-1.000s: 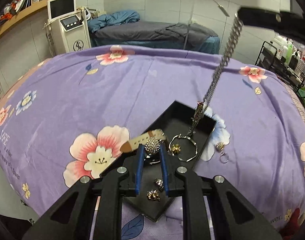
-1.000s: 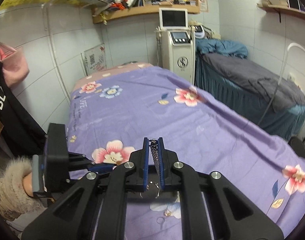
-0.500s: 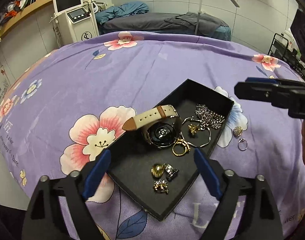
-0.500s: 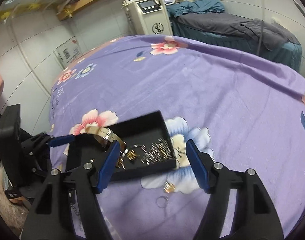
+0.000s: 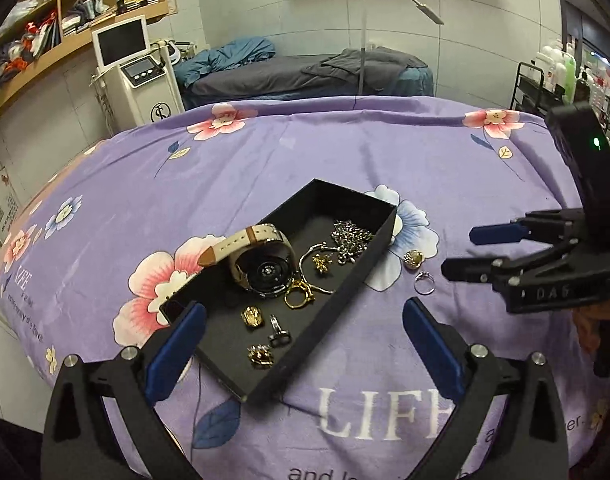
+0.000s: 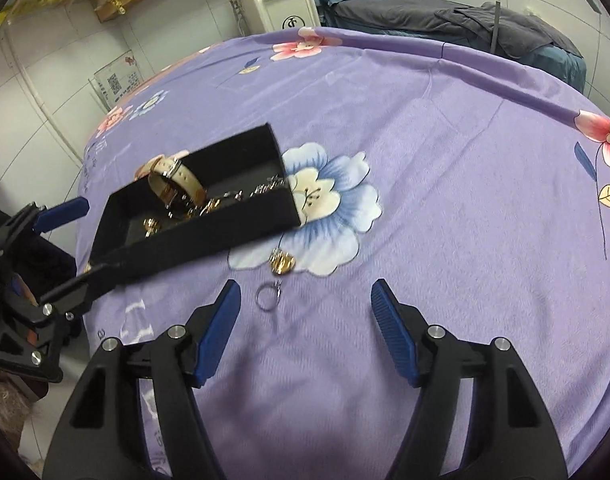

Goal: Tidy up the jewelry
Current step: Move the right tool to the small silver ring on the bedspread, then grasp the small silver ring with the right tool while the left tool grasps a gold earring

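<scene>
A black tray [image 5: 345, 292] lies on the purple sheet and holds a watch [image 5: 261, 264] with a beige strap, a silver chain [image 5: 349, 236], a gold ring [image 5: 301, 296] and several small earrings. My left gripper [image 5: 304, 310] hangs over the tray's near end, its jaws opening with nothing gripped. Outside the tray lie a round gold earring [image 6: 282, 262] and a silver ring [image 6: 268, 296]. My right gripper [image 6: 305, 287] stands open low over the sheet, just short of the ring, empty. From the left wrist, the right gripper [image 5: 463, 253] shows beside the earring [image 5: 413, 258] and the ring [image 5: 424, 283].
The purple floral sheet [image 6: 445, 184] covers a wide bed. Behind it stand a white machine with a screen [image 5: 139, 76], a dark-covered bed [image 5: 305, 72] and a white arm lamp [image 5: 401, 0]. A black cart with bottles [image 5: 545, 76] is at the far right.
Both grippers have opened. The watch left my left gripper and the chain left my right one; both now lie in the tray. My right gripper has dropped down toward the ring on the sheet.
</scene>
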{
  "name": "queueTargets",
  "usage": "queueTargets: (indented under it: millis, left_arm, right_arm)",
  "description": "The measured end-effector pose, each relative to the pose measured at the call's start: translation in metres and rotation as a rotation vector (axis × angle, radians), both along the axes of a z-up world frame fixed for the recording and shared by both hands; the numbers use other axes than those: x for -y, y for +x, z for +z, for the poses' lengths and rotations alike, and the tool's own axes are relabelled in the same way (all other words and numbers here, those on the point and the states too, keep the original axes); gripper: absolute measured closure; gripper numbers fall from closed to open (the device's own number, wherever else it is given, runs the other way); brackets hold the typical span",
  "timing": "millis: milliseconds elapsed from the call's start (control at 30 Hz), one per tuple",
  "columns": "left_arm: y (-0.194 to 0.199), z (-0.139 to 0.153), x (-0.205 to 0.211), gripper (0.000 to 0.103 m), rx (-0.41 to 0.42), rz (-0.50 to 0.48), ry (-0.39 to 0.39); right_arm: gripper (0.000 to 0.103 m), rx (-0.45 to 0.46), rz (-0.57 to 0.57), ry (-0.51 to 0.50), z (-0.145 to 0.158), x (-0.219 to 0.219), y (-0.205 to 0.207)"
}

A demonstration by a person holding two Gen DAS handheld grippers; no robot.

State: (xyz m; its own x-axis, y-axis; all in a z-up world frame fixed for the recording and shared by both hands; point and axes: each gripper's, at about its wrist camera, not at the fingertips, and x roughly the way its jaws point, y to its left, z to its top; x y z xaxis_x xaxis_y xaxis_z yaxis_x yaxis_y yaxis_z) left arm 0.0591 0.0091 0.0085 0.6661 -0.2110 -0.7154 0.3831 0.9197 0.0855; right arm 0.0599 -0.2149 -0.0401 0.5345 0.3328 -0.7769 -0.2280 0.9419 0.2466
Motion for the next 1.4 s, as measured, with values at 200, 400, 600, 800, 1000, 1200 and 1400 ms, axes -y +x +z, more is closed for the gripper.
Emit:
queueTargets:
  millis: [200, 400, 600, 800, 1000, 1200, 1400]
  left_arm:
    - [-0.022, -0.017, 0.008, 0.014, -0.031, -0.014, -0.044]
    - [-0.029, -0.031, 0.012, 0.026, -0.061, -0.025, -0.023]
    - [-0.028, -0.034, 0.015, 0.041, -0.080, -0.060, -0.036]
    - [-0.017, -0.043, 0.034, 0.049, -0.106, -0.086, -0.052]
    - [0.004, -0.055, 0.070, 0.054, -0.092, -0.140, -0.023]
    - [0.024, -0.063, 0.098, 0.060, -0.071, -0.168, 0.001]
    - [0.039, -0.063, 0.116, 0.084, -0.086, -0.188, -0.005]
  right_arm:
    - [0.047, 0.021, 0.093, -0.072, -0.010, -0.024, -0.014]
    - [0.062, 0.037, 0.140, -0.148, -0.017, -0.045, -0.004]
    - [0.083, 0.045, 0.147, -0.183, -0.019, -0.048, 0.002]
    - [0.083, 0.050, 0.103, -0.148, -0.015, -0.027, -0.009]
    - [0.083, 0.055, 0.034, -0.162, -0.011, 0.003, -0.030]
    - [0.083, 0.057, -0.046, -0.125, -0.008, 0.033, -0.050]
    - [0.083, 0.049, -0.078, -0.101, -0.009, 0.043, -0.057]
